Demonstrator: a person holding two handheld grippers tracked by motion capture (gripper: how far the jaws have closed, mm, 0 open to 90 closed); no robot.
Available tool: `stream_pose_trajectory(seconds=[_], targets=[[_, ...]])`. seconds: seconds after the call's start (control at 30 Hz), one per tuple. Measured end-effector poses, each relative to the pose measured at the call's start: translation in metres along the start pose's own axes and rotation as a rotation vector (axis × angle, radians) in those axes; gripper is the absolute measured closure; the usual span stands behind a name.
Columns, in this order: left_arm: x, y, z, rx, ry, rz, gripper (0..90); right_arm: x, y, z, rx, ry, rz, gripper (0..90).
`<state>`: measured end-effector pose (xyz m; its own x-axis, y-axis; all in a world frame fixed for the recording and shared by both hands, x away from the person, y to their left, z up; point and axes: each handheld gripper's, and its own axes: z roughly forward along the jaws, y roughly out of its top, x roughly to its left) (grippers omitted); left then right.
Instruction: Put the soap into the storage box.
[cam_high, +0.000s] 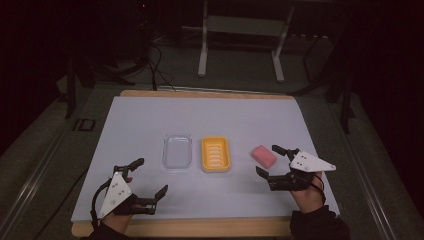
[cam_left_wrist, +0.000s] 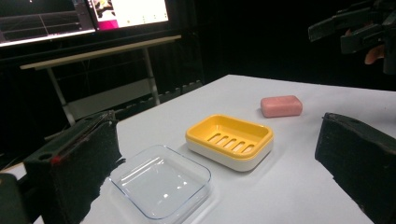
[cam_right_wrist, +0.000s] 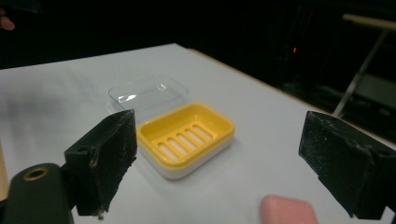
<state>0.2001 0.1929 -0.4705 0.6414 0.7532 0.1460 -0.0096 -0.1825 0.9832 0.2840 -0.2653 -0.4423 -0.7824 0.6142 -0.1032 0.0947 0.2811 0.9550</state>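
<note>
A pink soap bar (cam_high: 263, 156) lies on the white table cover, right of a yellow slotted soap dish (cam_high: 216, 154) and a clear plastic tray (cam_high: 177, 150). My right gripper (cam_high: 268, 160) is open just right of the soap, its jaws on either side of the bar's near end and apart from it. In the right gripper view the soap (cam_right_wrist: 287, 210) sits low between the black pads, with the dish (cam_right_wrist: 185, 137) beyond. My left gripper (cam_high: 151, 175) is open near the front left and holds nothing. Its view looks over the tray (cam_left_wrist: 161, 184), dish (cam_left_wrist: 229, 140) and soap (cam_left_wrist: 281, 106).
The white cover (cam_high: 150, 115) lies on a wooden table whose edge (cam_high: 200, 227) runs along the front. A metal stand (cam_high: 240, 30) is on the floor behind the table. Lit monitors (cam_left_wrist: 126, 11) hang beyond the far side in the left gripper view.
</note>
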Motion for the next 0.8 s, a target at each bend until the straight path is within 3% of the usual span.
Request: stream_pose_trajectory(seconds=[0.1,0.17,0.2,0.27,0.3,0.33,0.37,0.4,0.47,0.67,0.8], targets=[[0.000,0.000,0.000,-0.002,0.003,0.001,0.6,0.001,0.002,0.000,0.005,0.005,-0.016,11.7],[0.000,0.000,0.000,0.000,0.007,0.000,0.6,0.002,0.002,-0.001,-0.002,-0.019,-0.067,11.6],[0.000,0.000,0.000,0.000,0.008,0.000,0.6,0.004,0.003,-0.001,-0.002,-0.053,-0.123,11.6],[0.000,0.000,0.000,0.000,0.009,0.000,0.6,0.004,0.004,-0.002,0.000,-0.056,-0.133,11.8],[0.000,0.000,-0.001,0.000,0.010,0.002,0.6,0.003,0.005,-0.002,-0.001,-0.045,-0.122,14.0],[0.000,0.000,-0.001,0.000,0.009,0.002,0.6,0.000,0.007,-0.001,0.099,-0.020,0.071,14.2],[0.000,0.000,-0.001,0.001,0.008,0.003,0.6,-0.003,0.005,0.000,0.112,0.018,0.133,15.9],[0.000,0.000,-0.001,0.003,0.007,0.003,0.6,-0.006,0.004,0.001,0.109,0.040,0.139,18.5],[0.000,0.000,-0.001,0.006,0.006,0.005,0.6,-0.007,0.002,0.002,0.126,0.019,0.085,18.8],[0.000,0.000,0.000,0.013,0.004,0.009,0.6,-0.009,0.007,0.000,0.139,0.067,0.092,13.2],[0.000,0.000,-0.001,0.012,0.004,0.009,0.6,-0.007,0.011,-0.002,0.183,0.064,0.042,12.2]])
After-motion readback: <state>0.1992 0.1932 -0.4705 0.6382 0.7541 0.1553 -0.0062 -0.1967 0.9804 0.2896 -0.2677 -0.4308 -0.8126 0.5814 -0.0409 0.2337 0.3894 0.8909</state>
